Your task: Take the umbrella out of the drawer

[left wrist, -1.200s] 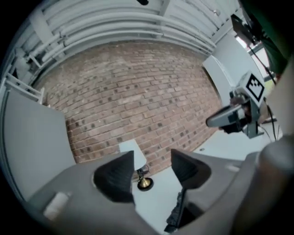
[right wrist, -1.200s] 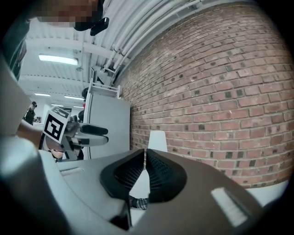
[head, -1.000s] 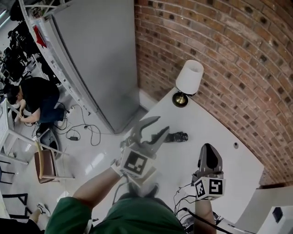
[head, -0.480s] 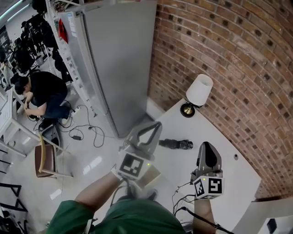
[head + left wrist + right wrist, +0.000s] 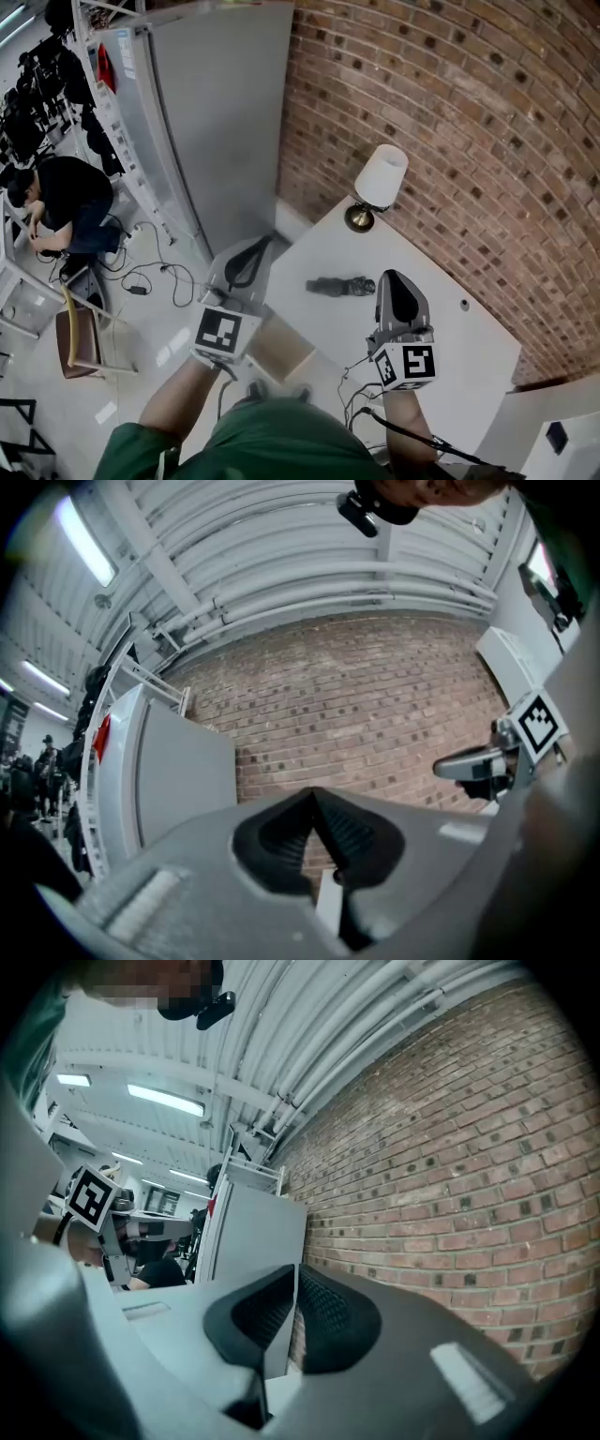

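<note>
A black folded umbrella point(image 5: 339, 286) lies on the white table point(image 5: 441, 342), a little in front of the lamp. My left gripper point(image 5: 251, 251) is held up to the left of it, beyond the table's left edge, jaws shut and empty; in the left gripper view point(image 5: 314, 796) the pads meet in front of the brick wall. Just right of the umbrella and apart from it, my right gripper point(image 5: 393, 277) is also shut with nothing in it. Its pads point(image 5: 296, 1271) meet at the tip and face the wall.
A white-shaded lamp point(image 5: 375, 180) stands at the table's far corner against the brick wall point(image 5: 469, 122). A tall grey cabinet point(image 5: 211, 122) is at the left. A tan wooden surface point(image 5: 281, 349) shows below my left gripper. A person point(image 5: 56, 202) crouches at far left by a chair point(image 5: 80, 333).
My left gripper's jaws went from open to shut with nothing in them, and it swung left, away from the umbrella. The right gripper stayed shut and shifted little. The umbrella stayed on the table.
</note>
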`<state>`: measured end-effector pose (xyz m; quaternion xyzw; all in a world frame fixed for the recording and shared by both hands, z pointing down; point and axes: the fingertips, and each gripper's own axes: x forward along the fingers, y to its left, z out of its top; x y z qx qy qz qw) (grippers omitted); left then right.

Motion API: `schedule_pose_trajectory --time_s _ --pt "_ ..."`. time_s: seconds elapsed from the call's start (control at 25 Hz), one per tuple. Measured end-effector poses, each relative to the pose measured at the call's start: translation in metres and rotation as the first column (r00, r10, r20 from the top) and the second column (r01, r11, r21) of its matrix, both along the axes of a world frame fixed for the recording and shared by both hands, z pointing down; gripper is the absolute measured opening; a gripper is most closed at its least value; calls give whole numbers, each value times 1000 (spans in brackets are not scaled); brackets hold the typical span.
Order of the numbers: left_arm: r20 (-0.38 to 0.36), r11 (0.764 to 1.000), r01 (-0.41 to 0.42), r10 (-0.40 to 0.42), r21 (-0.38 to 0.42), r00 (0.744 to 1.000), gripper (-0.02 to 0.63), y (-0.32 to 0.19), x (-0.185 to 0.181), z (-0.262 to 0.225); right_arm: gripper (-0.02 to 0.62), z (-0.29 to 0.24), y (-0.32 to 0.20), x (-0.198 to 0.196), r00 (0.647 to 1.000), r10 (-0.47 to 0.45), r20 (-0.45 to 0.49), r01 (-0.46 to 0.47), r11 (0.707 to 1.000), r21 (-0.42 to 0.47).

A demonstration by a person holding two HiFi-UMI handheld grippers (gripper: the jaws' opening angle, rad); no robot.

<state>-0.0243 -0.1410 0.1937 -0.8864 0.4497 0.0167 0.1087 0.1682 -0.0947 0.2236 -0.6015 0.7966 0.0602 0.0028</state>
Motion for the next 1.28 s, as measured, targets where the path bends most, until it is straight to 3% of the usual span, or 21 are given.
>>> schedule_pose_trajectory --time_s 0.56,0.88,1.28 --pt "-14 999 30 -30 -25 999 -2 -11 -17 7 12 5 2 13 999 51 7 -51 999 -10" --pt "-27 994 108 -108 -30 994 -2 -24 -48 6 12 3 3 45 992 121 29 -121 993 -9" --pt "-15 994 98 -99 -37 995 -2 -21 -44 16 12 8 5 47 993 114 32 -114 993 -19"
